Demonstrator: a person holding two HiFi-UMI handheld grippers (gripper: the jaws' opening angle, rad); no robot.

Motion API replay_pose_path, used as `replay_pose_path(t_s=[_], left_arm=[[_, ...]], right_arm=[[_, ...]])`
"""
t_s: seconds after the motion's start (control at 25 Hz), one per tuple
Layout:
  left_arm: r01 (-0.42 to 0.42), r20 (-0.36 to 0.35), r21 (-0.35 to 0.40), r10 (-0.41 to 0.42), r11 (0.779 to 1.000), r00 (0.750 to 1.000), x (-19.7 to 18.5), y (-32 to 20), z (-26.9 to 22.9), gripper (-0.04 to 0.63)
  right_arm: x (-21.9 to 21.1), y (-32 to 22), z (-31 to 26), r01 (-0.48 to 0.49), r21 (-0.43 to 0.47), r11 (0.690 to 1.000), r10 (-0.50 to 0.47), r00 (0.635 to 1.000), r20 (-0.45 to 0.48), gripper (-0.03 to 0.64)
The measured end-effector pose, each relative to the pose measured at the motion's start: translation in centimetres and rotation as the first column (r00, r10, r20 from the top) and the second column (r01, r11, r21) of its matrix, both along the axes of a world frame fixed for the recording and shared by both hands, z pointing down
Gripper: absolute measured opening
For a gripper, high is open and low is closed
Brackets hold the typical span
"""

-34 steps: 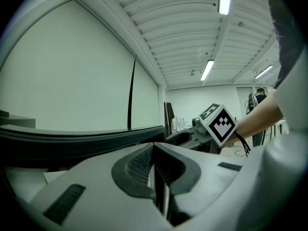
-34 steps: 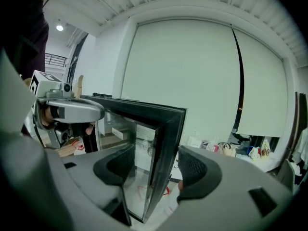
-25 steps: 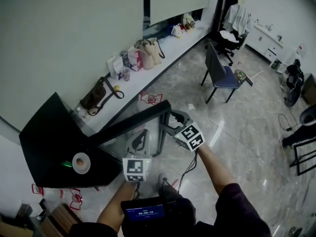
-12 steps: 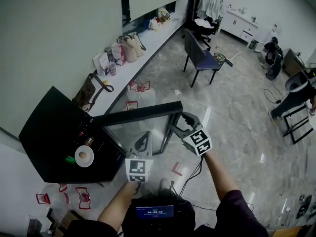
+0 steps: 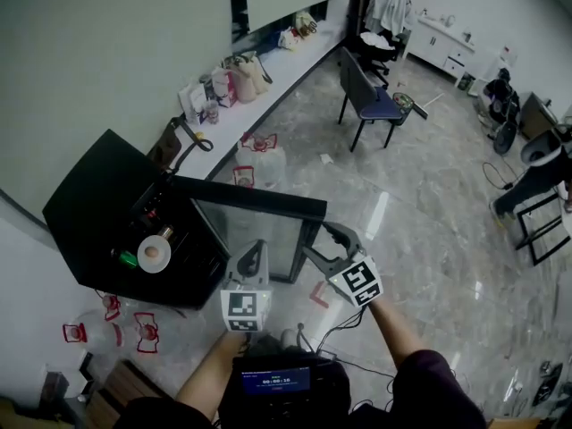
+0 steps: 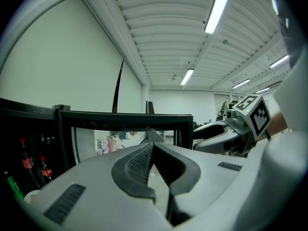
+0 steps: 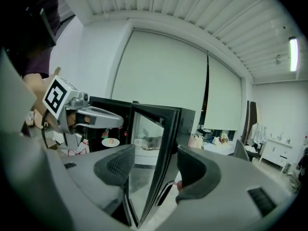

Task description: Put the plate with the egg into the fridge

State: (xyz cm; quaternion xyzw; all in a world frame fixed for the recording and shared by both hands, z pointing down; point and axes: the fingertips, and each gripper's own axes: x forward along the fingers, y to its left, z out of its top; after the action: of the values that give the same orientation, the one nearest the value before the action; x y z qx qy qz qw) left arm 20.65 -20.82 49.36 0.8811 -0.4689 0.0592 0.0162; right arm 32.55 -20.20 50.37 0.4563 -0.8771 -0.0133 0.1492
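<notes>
The plate (image 5: 159, 264) with the egg (image 5: 153, 253) sits on a shelf inside the open fridge (image 5: 89, 204), near the top of its front opening, just beside a green bottle (image 5: 128, 259). Red bottles (image 6: 24, 153) stand deeper in the fridge

Both grippers are outside the fridge, in front of it and well apart from the plate. The left gripper (image 5: 256, 247) hovers before the door's (image 5: 259, 206) glass, its jaws closed tip to tip on nothing. In the right gripper view it shows in front of the fridge opening, with the plate just below it. The right gripper (image 5: 315, 238) is at the door's free edge, farthest from the fridge body, its jaws wide with that edge standing between them; whether they touch the frame cannot be told

The door swings out from the fridge, partly open. The fridge stands on a glossy stone-pattern floor (image 5: 420, 195) with red tape marks near its base. Beyond the fridge, a long white counter (image 5: 268, 83) along the wall carries bags, and a chair (image 5: 371, 105) stands farther out on the floor. Strip lights (image 6: 217, 8) run along a ribbed ceiling above
</notes>
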Motion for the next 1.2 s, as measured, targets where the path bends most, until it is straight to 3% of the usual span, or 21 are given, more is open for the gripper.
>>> replay_pose_path(t_s=[0.52, 1.04, 1.2], left_arm=[[0.117, 0.021, 0.004, -0.117, 0.993, 0.993, -8.6, 6.7, 1.3, 0.008], [0.010, 0.017, 0.004, -0.010, 1.000, 1.000, -16.7, 14.0, 2.6, 0.009], [0.013, 0.013, -0.001, -0.013, 1.000, 1.000, -19.0, 15.6, 2.6, 0.009]], right_arm=[[-8.4, 11.7, -0.2, 0.146, 0.037, 0.989, -0.147, 0.989, 0.012, 0.262], [-19.9, 18.0, -0.5, 0.102, 0.082, 0.991, -0.104, 0.994, 0.028, 0.121], [-23.5, 18.9, -0.9, 0.111, 0.084, 0.990, -0.116, 0.992, 0.049, 0.055]])
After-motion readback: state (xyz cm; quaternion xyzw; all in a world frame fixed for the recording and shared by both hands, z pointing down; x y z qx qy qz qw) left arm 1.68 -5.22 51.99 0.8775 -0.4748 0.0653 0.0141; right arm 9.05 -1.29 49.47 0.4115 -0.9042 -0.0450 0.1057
